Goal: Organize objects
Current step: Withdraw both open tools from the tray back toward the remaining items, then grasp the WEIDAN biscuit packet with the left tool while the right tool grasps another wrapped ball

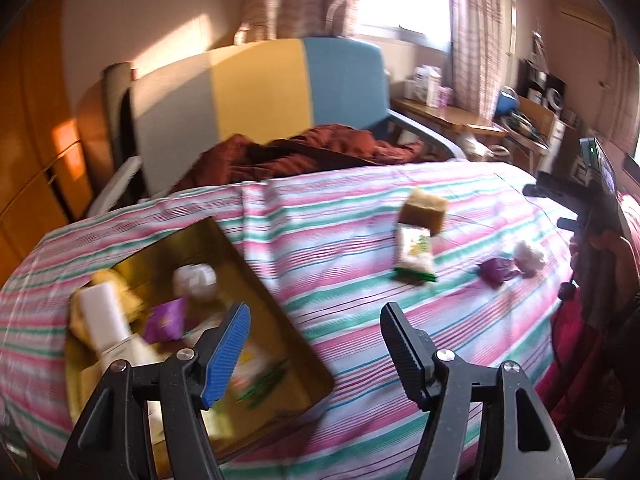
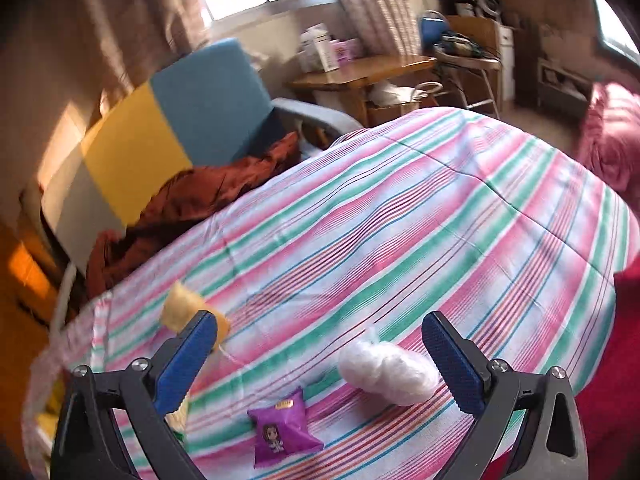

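On the striped bed cover [image 1: 352, 216], near its left edge, lies a gold tray [image 1: 224, 240]. Inside it: a white bottle [image 1: 105, 316], a yellow item, a purple packet [image 1: 166, 320], a white round thing [image 1: 196, 280] & a green-white packet, all blurred. Left gripper [image 1: 316, 344] hangs over the tray's right rim, jaws apart, nothing betw. them. Right gripper [image 2: 320, 360] also wide apart, empty; below it on the cover a purple sachet [image 2: 280, 432] & a white bag [image 2: 388, 372], near the front edge.

On the striped bedspread [image 1: 360, 280] outside the gold tin [image 1: 280, 320]: two purple packets, one [image 1: 496, 272] loose, one [image 1: 166, 320] inside the tin; one white wad [image 1: 530, 256]; one green-edged packet [image 1: 414, 254]; one brown block [image 1: 424, 210].
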A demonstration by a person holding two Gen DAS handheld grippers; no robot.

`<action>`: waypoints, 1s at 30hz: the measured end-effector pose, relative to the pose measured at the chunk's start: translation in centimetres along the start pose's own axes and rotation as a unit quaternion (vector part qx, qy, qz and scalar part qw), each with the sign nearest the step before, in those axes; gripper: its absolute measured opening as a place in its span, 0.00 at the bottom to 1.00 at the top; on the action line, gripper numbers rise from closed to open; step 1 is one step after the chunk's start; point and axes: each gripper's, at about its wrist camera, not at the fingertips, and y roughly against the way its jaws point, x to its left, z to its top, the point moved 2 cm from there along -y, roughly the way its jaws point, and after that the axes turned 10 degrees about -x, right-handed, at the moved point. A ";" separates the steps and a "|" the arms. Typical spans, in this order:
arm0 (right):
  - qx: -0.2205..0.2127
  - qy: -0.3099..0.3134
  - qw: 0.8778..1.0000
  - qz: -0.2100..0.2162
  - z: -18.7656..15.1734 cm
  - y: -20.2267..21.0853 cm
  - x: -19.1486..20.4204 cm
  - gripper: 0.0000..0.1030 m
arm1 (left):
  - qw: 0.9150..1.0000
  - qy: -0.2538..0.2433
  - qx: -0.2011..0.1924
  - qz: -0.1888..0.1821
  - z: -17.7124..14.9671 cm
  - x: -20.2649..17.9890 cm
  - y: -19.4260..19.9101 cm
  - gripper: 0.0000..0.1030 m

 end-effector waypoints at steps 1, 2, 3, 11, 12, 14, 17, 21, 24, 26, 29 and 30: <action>0.000 -0.005 1.000 -0.004 0.1 0.0 -0.3 1.00 | 1.000 -0.005 0.004 -0.007 0.2 -0.8 -0.7 0.67; 0.002 -0.013 1.000 -0.006 0.1 -0.1 -0.6 1.00 | 1.000 -0.011 0.007 -0.016 0.5 -1.6 -1.3 0.67; 0.005 -0.020 1.000 -0.004 0.1 -0.1 -0.9 1.00 | 1.000 -0.016 0.010 -0.022 0.7 -2.3 -1.9 0.67; 0.034 -0.089 0.995 0.008 0.0 -0.9 -2.8 1.00 | 0.995 -0.056 0.052 -0.058 1.1 -6.9 -7.7 0.67; 0.040 -0.097 0.994 0.010 -0.2 -1.1 -3.0 1.00 | 0.995 -0.057 0.058 -0.059 1.1 -7.2 -8.5 0.67; 0.053 -0.108 0.993 0.012 -0.4 -1.5 -3.3 1.00 | 0.994 -0.052 0.070 -0.064 1.2 -7.6 -10.0 0.67; 0.066 -0.104 0.992 0.014 -0.8 -2.0 -3.1 1.00 | 0.993 -0.043 0.086 -0.070 1.6 -8.1 -12.1 0.67; 0.074 -0.094 0.993 0.021 -1.0 -2.2 -2.6 1.00 | 0.991 -0.047 0.097 -0.075 2.3 -9.1 -14.9 0.68; 0.075 -0.093 0.992 0.027 -0.9 -2.2 -2.5 1.00 | 0.990 -0.054 0.106 -0.078 2.6 -9.9 -16.8 0.70; 0.074 -0.096 0.992 0.030 -0.9 -2.1 -2.6 1.00 | 0.989 -0.055 0.108 -0.080 2.9 -10.3 -18.0 0.73; 0.074 -0.102 0.991 0.035 -0.8 -2.0 -2.7 1.00 | 0.989 -0.063 0.113 -0.077 3.2 -11.0 -19.6 0.79; 0.074 -0.104 0.991 0.036 -0.7 -2.0 -2.7 1.00 | 0.988 -0.066 0.116 -0.079 3.3 -11.4 -20.2 0.79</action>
